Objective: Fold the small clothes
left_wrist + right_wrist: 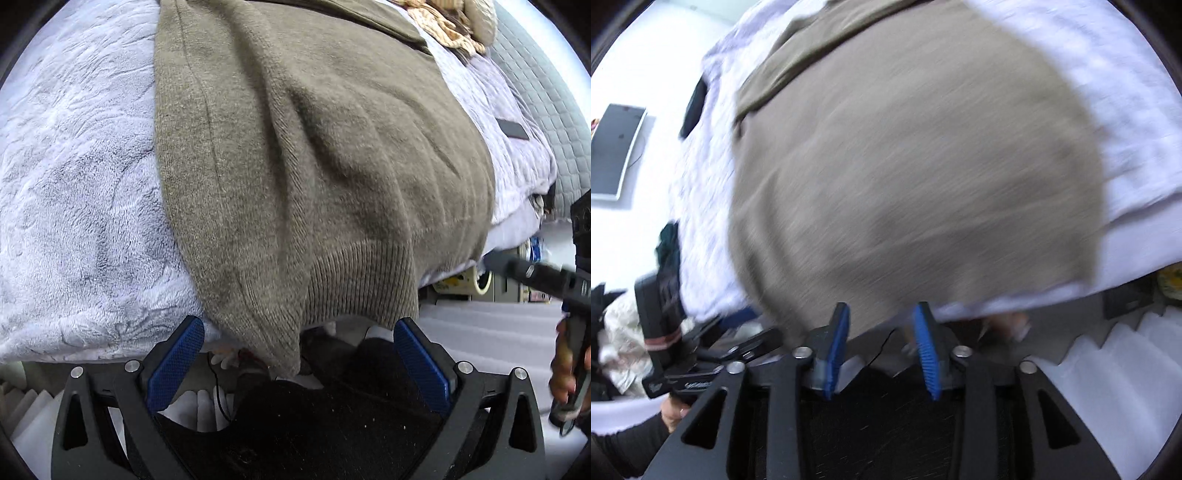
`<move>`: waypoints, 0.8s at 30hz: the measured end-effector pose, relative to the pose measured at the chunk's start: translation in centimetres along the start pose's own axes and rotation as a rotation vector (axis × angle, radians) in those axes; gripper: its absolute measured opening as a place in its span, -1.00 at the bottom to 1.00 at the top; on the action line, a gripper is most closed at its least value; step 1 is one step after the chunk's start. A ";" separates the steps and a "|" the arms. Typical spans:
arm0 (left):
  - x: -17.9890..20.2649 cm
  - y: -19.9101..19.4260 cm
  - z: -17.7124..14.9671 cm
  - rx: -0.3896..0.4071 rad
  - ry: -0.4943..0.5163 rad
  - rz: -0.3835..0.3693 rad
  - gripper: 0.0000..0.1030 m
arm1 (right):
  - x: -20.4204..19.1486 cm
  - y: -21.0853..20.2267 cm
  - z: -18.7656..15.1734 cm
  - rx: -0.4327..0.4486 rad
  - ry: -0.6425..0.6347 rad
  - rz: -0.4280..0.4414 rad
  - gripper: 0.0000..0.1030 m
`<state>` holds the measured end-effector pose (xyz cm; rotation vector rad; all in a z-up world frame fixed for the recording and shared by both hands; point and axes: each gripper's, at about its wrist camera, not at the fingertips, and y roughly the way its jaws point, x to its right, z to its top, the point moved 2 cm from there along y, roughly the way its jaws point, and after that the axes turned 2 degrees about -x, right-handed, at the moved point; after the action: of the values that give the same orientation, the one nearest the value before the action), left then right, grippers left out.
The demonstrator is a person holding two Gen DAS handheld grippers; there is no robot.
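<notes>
An olive-brown knit sweater (pixel 314 166) lies spread on a pale lavender fleece blanket (pixel 74 184) on a bed. Its ribbed hem and a cuff hang over the near edge. My left gripper (pixel 295 343) stands wide open just below that hem, and its blue pads (pixel 177 362) touch nothing. In the blurred right wrist view the sweater (pixel 905 166) fills the middle. My right gripper (pixel 882 332) is at its near edge with the jaws partly open and no cloth between the blue pads (pixel 927 350). A hand (pixel 565 369) holds the right gripper's handle at the far right.
A dark flat object (pixel 511 129) lies on the blanket beyond the sweater. A patterned cloth pile (pixel 443 26) sits at the far end. A grey quilted surface (pixel 546 110) borders the bed. White ridged foam (pixel 1108 350) is below. A dark panel (pixel 617 147) is on the left.
</notes>
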<state>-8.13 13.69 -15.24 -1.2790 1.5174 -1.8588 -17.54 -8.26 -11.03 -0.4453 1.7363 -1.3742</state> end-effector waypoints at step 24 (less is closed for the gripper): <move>0.9 3.6 1.6 0.009 -0.165 -0.024 1.00 | 11.5 3.6 6.8 -0.287 -0.138 0.215 0.02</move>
<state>-7.99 10.97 -18.24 -1.4138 1.4119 -1.7259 -17.89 -19.46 -19.12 -0.4820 1.8149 -0.9257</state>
